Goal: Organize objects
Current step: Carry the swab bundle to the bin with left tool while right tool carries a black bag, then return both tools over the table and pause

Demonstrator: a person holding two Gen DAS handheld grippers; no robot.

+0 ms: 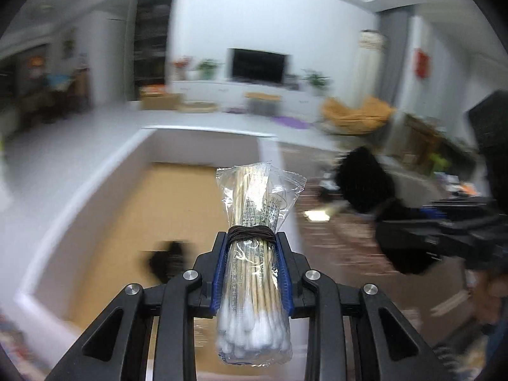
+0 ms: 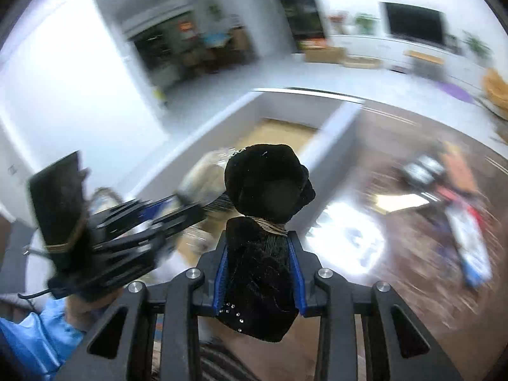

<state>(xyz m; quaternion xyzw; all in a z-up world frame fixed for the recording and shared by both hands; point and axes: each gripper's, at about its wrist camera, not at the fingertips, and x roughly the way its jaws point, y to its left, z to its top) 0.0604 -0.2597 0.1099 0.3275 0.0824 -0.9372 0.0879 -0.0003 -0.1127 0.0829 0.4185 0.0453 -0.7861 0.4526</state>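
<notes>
My left gripper (image 1: 252,238) is shut on a clear plastic pack of cotton swabs (image 1: 254,254) with wooden sticks, bound by a brown band, held above a white-walled box with a tan floor (image 1: 152,209). My right gripper (image 2: 258,241) is shut on a black velvet pouch (image 2: 263,222) tied with a gold cord, held over the same box's right wall (image 2: 333,133). The right gripper and pouch also show blurred in the left wrist view (image 1: 365,184). The left gripper shows at the left of the right wrist view (image 2: 177,209).
A dark blurred object (image 1: 168,260) lies on the box floor. To the right is a dark wooden table (image 2: 412,254) with several blurred items, among them a red, white and blue one (image 2: 466,235). A living room with a television (image 1: 257,65) lies beyond.
</notes>
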